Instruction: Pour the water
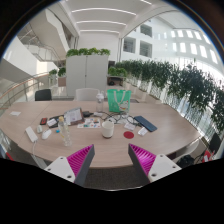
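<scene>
My gripper (112, 160) is open and empty, its two magenta pads (82, 159) spread wide above the near edge of a round wooden table (100, 145). A white cup (108, 128) stands on the table beyond the fingers, near the middle. A green bottle-like container (119, 99) stands farther back on the table. A small red round object (128, 132) lies just right of the cup. Nothing is between the fingers.
Papers, a tablet-like item (73, 116), a dark flat device (146, 124) and small items at the left (32, 133) are scattered on the table. Chairs (43, 95) stand behind it. A white cabinet (86, 72) and a row of plants (180, 85) lie beyond.
</scene>
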